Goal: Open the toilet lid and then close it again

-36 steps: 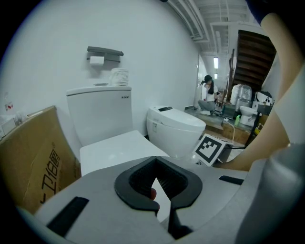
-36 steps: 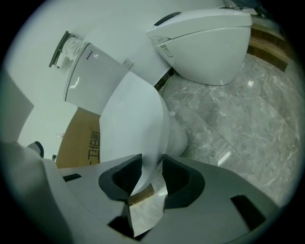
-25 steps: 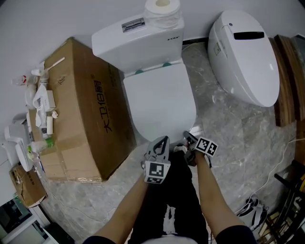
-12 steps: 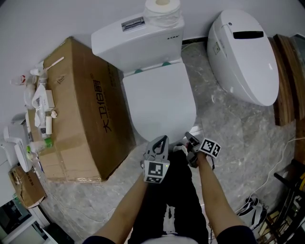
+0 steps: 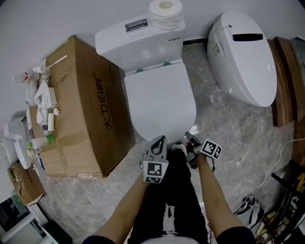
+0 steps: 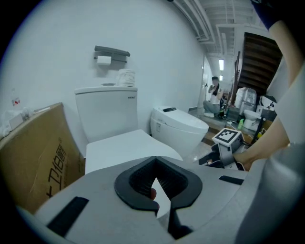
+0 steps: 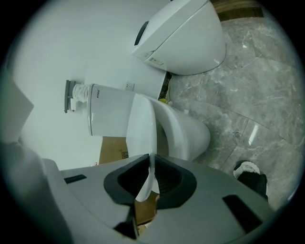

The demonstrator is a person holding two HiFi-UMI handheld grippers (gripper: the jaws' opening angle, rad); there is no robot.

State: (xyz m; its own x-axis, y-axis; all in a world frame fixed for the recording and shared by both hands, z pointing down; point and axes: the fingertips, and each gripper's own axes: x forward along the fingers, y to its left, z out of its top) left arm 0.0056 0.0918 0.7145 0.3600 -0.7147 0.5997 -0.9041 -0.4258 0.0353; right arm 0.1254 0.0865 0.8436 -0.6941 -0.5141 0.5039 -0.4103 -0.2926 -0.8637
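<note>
The left claw (image 5: 161, 141) hangs pinched shut and empty just short of the toilet lid (image 5: 159, 100). The right claw (image 5: 189, 138), its jaws just closed, grips the lid's front rim, barely raised. A steady upward arc toward the cistern (image 5: 138, 40) should keep the thin edge from slipping.

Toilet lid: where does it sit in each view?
Head view: toilet lid centre, below the tank.
Left gripper view: toilet lid centre-left, flat, before the tank.
Right gripper view: toilet lid centre, edge-on, tank to its left.
Shared landmark: the tank with the paper roll on top.
</note>
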